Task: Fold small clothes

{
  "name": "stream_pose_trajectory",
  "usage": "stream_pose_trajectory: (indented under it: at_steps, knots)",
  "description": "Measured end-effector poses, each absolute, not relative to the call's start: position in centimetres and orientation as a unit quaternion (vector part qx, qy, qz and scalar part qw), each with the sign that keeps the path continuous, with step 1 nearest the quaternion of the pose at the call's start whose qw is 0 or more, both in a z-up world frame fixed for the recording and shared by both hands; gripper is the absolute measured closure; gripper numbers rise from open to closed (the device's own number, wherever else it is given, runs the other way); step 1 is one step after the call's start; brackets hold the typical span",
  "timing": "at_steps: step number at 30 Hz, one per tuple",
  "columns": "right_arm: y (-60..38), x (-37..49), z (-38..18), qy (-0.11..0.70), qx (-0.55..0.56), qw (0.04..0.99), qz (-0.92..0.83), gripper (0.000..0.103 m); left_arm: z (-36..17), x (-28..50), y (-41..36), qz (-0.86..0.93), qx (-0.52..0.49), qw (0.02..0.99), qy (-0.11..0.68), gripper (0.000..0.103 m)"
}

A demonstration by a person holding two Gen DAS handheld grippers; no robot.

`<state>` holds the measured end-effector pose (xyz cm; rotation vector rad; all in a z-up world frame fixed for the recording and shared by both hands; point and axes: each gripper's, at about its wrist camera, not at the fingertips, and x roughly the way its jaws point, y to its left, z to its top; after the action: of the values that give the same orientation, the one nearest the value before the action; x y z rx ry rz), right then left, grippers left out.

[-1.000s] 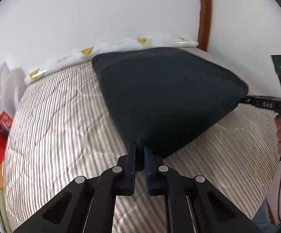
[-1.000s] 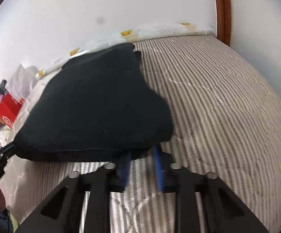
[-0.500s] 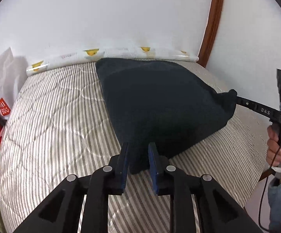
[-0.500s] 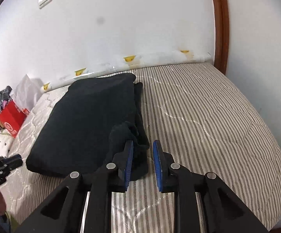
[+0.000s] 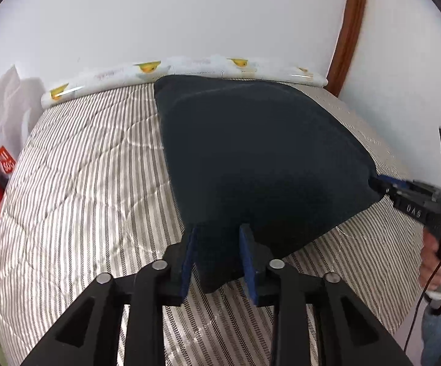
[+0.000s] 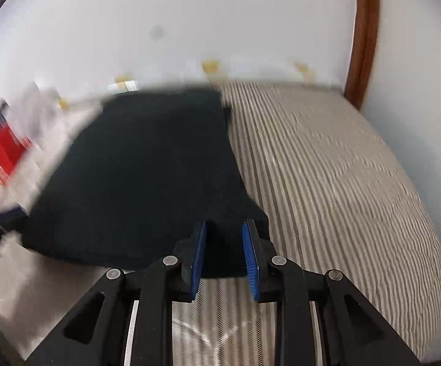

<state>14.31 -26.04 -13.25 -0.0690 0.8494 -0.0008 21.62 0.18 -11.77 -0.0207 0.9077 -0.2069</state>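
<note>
A dark cloth (image 5: 251, 158) lies flat on the striped bed (image 5: 83, 183), filling the middle of both views. The left tongs (image 5: 218, 256) at the bottom are opening, with a cloth corner loose between the blue pads. The right tongs (image 6: 225, 256) are opening too; the blurry view seems to show the cloth edge between them, not pinched.

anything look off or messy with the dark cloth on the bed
Mostly tidy: the dark garment lies folded on the striped bedcover. One oddity: in the right wrist view a layer underneath pokes out past its far right edge, so the edges are not quite flush.
</note>
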Motion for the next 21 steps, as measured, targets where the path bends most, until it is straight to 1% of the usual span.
stream_pose_trajectory:
  at_steps: [4, 7, 9, 11, 12, 14, 17, 18, 19, 20, 21]
  knots:
    - [-26.3, 13.2, -13.1, 0.413, -0.026, 0.910, -0.013, 0.077, -11.9, 21.4, 0.6, -0.097, -0.023, 0.893, 0.440, 0.071]
    - [-26.6, 12.5, -12.8, 0.417, -0.010, 0.908, -0.018, 0.074, -11.9, 21.1, 0.8, -0.095, -0.036, 0.890, 0.444, 0.070]
    - [-26.6, 12.2, -12.6, 0.422, -0.007, 0.906, -0.021, 0.069, -11.9, 20.8, 0.8, -0.093, -0.039, 0.888, 0.448, 0.066]
    - [-26.5, 12.0, -12.3, 0.431, -0.007, 0.902, -0.027, 0.059, -11.9, 20.4, 0.9, -0.090, -0.038, 0.885, 0.456, 0.065]
    - [-26.5, 11.8, -12.1, 0.432, -0.007, 0.901, -0.029, 0.058, -11.8, 20.1, 0.9, -0.087, -0.037, 0.884, 0.459, 0.065]
    - [-26.3, 11.2, -11.3, 0.433, -0.008, 0.901, -0.029, 0.052, -11.3, 19.6, 0.9, -0.082, -0.036, 0.884, 0.458, 0.065]
    - [-25.5, 9.8, -9.3, 0.414, -0.021, 0.909, -0.032, 0.045, -9.4, 18.4, 1.0, -0.069, -0.041, 0.890, 0.448, 0.065]
    - [-25.3, 9.4, -8.8, 0.409, -0.024, 0.912, -0.034, 0.043, -8.7, 17.9, 1.0, -0.068, -0.042, 0.893, 0.443, 0.062]
    - [-24.9, 8.6, -7.9, 0.399, -0.025, 0.916, -0.036, 0.038, -7.8, 17.2, 1.0, -0.065, -0.044, 0.898, 0.434, 0.060]
    - [-24.6, 7.8, -7.1, 0.392, -0.020, 0.919, -0.036, 0.033, -7.0, 16.5, 1.0, -0.063, -0.044, 0.902, 0.424, 0.053]
    - [-24.5, 7.2, -6.5, 0.388, -0.016, 0.921, -0.036, 0.031, -6.2, 15.9, 1.1, -0.064, -0.044, 0.906, 0.416, 0.039]
